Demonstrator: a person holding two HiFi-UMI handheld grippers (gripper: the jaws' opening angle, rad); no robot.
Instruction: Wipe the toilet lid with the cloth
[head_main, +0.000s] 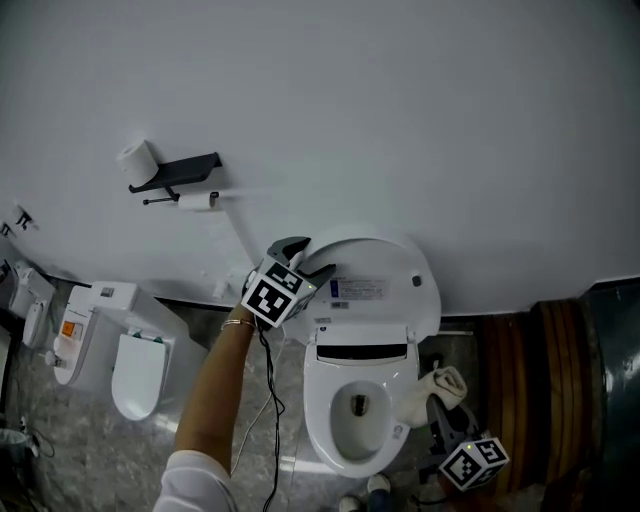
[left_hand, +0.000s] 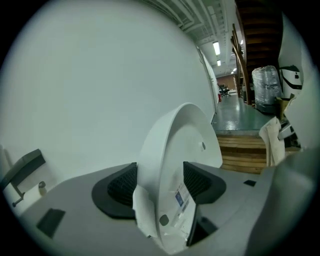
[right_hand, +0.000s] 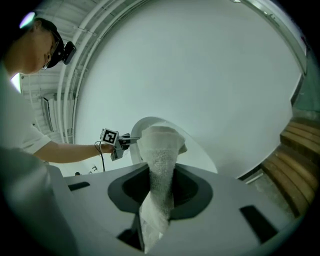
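Against the white wall (head_main: 400, 120), the toilet lid (head_main: 380, 275) was seen raised upright, its edge set between the spread, released jaws of the left gripper (head_main: 310, 258). Beside the right rim of the bowl (head_main: 322, 440), the bunched white cloth (head_main: 440, 385) was held clamped in the right gripper (head_main: 438, 408), clear of the lid.

We see the toilet lid (head_main: 380, 285) upright against the wall (head_main: 400, 120) behind the bowl (head_main: 322, 425), with the left gripper (head_main: 312, 258) astride its left edge. The cloth (head_main: 440, 385), clamped in the right gripper (head_main: 438, 408), sits right of the bowl. A second toilet (head_main: 135, 370) stands further left.
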